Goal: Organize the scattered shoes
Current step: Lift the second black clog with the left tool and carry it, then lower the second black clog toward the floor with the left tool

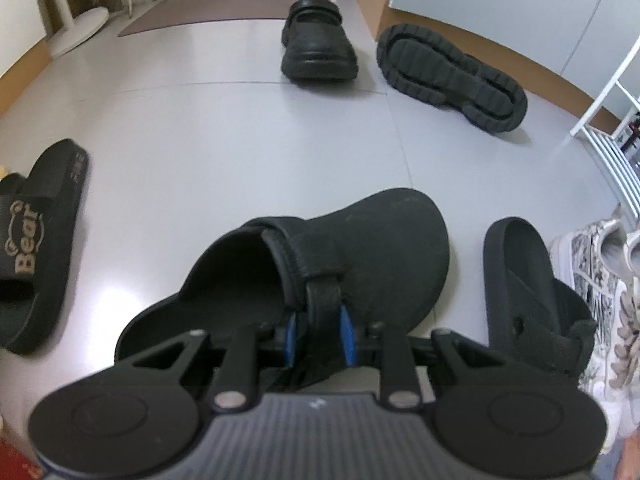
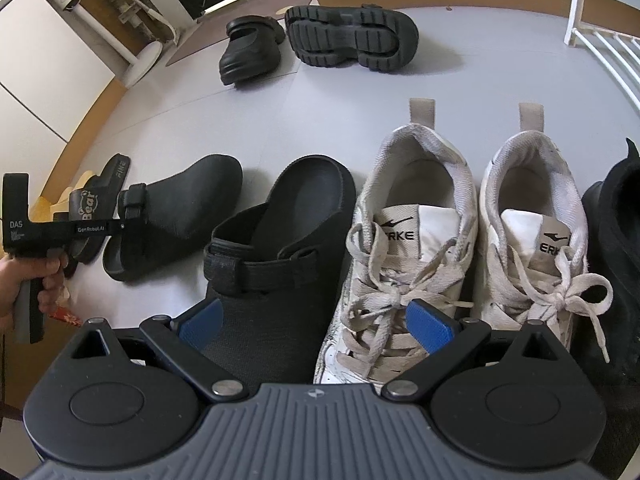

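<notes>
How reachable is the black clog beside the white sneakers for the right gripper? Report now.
Probably yes: the right gripper hangs open just over the black clog with nothing between. The white sneaker sits tight against it, so one finger may snag the laces.

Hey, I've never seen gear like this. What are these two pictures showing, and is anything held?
A person carries two hand-held two-finger grabbers; each has a camera looking along its fingers. One picture is from the left gripper, the other from the right gripper. On the floor lie shoes: black clogs, white sneakers, a Bear slide, and two chunky black shoes, one sole-up. The left gripper's blue pads flank one clog's strap; whether they pinch it is unclear. The right gripper is open, holding nothing.
</notes>
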Available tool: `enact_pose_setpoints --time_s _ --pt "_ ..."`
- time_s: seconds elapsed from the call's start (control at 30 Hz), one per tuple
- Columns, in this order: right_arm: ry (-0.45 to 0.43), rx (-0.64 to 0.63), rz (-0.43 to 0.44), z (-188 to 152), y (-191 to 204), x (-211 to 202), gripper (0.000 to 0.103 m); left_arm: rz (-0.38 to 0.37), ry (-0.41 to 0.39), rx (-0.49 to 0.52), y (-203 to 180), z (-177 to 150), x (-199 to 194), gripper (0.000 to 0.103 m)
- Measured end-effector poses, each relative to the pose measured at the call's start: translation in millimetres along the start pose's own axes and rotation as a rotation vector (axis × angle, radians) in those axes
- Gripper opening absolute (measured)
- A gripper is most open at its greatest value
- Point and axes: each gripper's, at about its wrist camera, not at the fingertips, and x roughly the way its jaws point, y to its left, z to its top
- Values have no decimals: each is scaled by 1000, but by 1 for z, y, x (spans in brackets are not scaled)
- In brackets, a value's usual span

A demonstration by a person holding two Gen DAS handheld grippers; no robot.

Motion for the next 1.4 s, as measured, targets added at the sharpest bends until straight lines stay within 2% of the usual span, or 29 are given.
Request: enact_pose_setpoints --time_s 0.03,0.1,0.17,0.4,0.47,0.53,0.63,0.7,0.77,0.83,0.87,1.03,1.1,1.13,1.17,1.27,1.4 --pt "0 -3 2 0 1 0 101 2 -1 -4 -1 0 -1 36" --pt "-2 -18 8 0 3 -1 101 -4 -6 -14 -1 0 -5 57" --pt "-6 -31 13 1 4 -3 101 -2 -17 -23 -3 1 -9 65" --pt "-66 -111 2 19 15 -29 101 17 7 -134 4 15 -29 66" --pt "-75 -102 1 29 17 -46 101 74 -28 -165 -3 26 -59 66" --pt "-96 -83 7 42 21 -69 101 62 -55 -161 -16 36 -84 66" --pt "-182 -122 -25 65 40 -121 101 33 -68 -130 -33 50 -112 67" --pt "-229 -149 -38 79 54 -154 101 22 -127 -88 -57 71 -156 75" --pt "-263 -146 -35 91 67 -182 101 12 -155 -71 -70 84 -180 79" --pt "-298 -103 -43 101 78 -206 101 -9 -180 -48 -89 102 -215 80" --pt "-304 -73 -48 107 86 -217 103 -9 -182 -47 -93 105 -219 81" --pt "-302 124 -50 132 105 -248 102 -13 -189 -61 -121 123 -282 85" --pt "-361 192 -71 135 109 -263 102 10 -206 -68 -127 124 -311 86" --pt "-377 208 -74 134 110 -268 102 10 -209 -69 -125 124 -314 87" --pt "-398 221 -55 131 112 -273 102 12 -221 -76 -124 122 -326 89" --pt "-436 171 -10 118 116 -277 102 12 -241 -84 -117 117 -341 89" --pt "-433 -17 -69 110 134 -259 102 27 -251 -88 -109 107 -343 91"
